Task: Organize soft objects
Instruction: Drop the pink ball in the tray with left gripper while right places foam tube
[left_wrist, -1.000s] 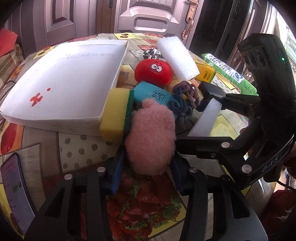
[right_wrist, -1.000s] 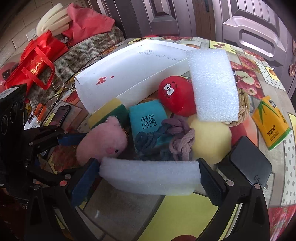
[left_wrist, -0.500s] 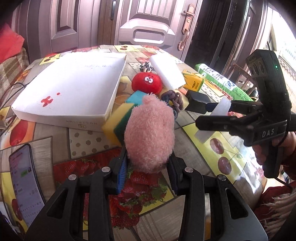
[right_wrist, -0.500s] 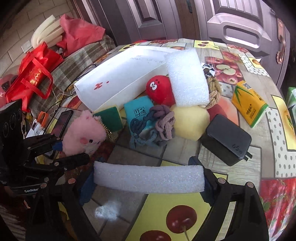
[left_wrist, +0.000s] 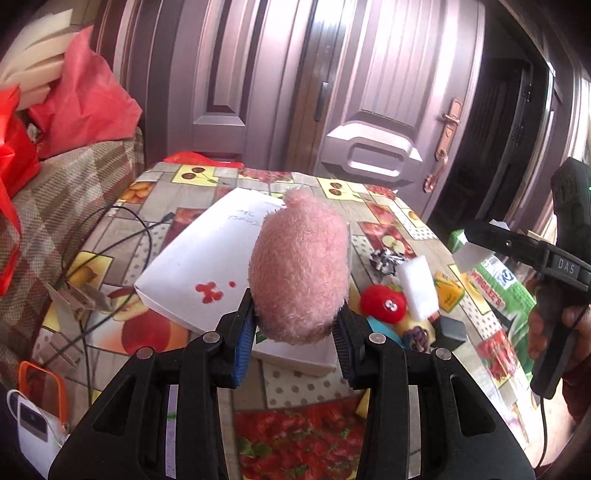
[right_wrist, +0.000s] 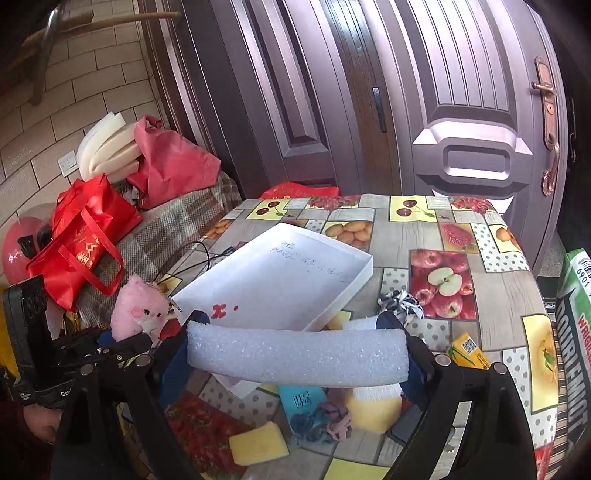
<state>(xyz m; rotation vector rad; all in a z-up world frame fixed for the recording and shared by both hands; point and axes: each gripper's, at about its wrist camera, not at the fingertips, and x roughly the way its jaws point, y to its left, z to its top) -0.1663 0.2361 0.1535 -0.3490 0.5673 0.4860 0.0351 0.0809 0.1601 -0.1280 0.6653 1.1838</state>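
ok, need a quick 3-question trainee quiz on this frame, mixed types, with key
1. True or false: the white box already has soft items inside it.
2. Multiple choice: what does the left gripper hold? A) yellow sponge B) pink plush toy C) red ball
3. Fill in: the right gripper is shut on a white ____ held crosswise between its fingers.

Key
1. False; the box's interior shows only handwriting and red marks.
2. B; the pink plush toy is clamped between both fingers.
3. foam block.
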